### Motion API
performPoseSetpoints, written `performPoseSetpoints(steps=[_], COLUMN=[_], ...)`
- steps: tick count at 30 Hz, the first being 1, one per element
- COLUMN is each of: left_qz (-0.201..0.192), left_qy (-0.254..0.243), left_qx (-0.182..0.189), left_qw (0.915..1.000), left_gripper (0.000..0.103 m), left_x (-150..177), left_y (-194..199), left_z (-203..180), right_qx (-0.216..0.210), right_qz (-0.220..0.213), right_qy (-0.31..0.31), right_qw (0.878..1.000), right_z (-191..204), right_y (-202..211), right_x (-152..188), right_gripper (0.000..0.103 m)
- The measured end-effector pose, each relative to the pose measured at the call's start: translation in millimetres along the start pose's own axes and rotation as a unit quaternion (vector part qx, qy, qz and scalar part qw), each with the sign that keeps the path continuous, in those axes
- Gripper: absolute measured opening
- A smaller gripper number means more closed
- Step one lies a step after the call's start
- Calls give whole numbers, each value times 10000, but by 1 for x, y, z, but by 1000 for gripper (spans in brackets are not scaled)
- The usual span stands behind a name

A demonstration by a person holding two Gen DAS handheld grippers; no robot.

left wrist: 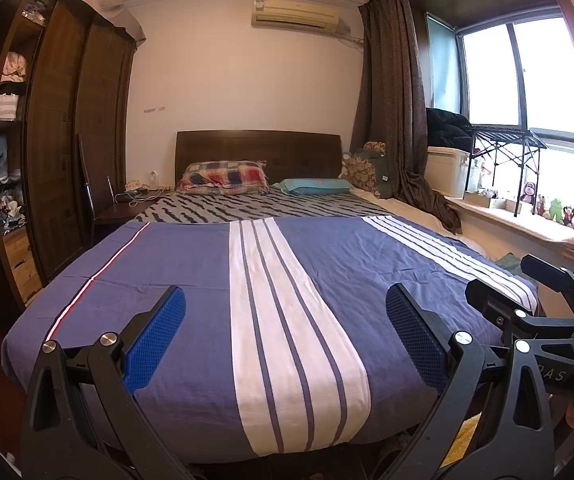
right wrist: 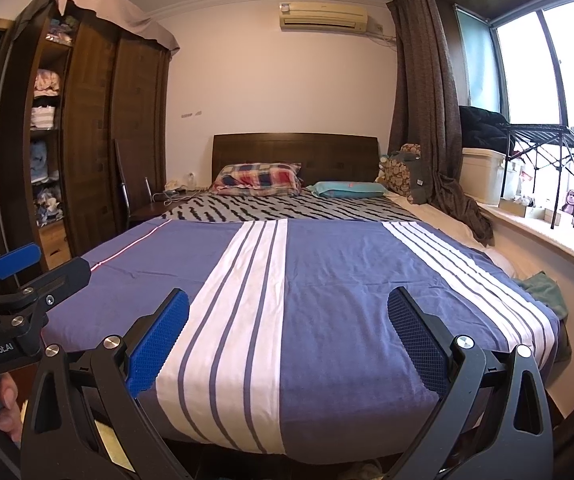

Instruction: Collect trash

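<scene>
Two hand-held grippers faced a made bed, both empty, with no trash in plain view.

The left gripper [left wrist: 285, 334] and right gripper [right wrist: 289, 336] were held side by side at the foot of the bed [left wrist: 191, 280], each with its blue-padded fingers spread wide apart and nothing between them. Ahead of both lay a smooth blue-and-white striped cover [right wrist: 327, 280], with pillows [right wrist: 257, 178] beyond it by the headboard. No litter showed on the cover, and no bin or bag appeared. A green cloth [right wrist: 545, 290] lay off the bed's edge, ahead and to the right of the right gripper. Such a scene would fit either trash already gathered or trash lying somewhere out of sight; the views could not settle which.
</scene>
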State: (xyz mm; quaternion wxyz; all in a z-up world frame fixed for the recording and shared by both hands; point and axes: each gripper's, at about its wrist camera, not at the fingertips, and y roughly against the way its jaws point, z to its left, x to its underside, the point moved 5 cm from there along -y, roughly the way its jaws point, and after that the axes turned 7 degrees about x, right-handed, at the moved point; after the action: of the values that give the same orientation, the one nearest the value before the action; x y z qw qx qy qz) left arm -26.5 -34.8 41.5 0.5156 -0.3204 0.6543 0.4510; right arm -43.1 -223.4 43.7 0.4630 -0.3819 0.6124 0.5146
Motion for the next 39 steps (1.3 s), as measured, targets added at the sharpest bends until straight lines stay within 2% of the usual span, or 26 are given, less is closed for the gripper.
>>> performPoseSetpoints(steps=[39], left_qz=[-55], left_qy=[-69], left_qx=[-59], left_qw=[9999], left_gripper=[95], left_x=[-2], left_y=[4], left_z=[-6], right_qx=[67], right_qz=[-68], right_qy=[-25], right_qw=[10000], right_z=[1], right_y=[3], right_x=[-3], right_gripper=[100])
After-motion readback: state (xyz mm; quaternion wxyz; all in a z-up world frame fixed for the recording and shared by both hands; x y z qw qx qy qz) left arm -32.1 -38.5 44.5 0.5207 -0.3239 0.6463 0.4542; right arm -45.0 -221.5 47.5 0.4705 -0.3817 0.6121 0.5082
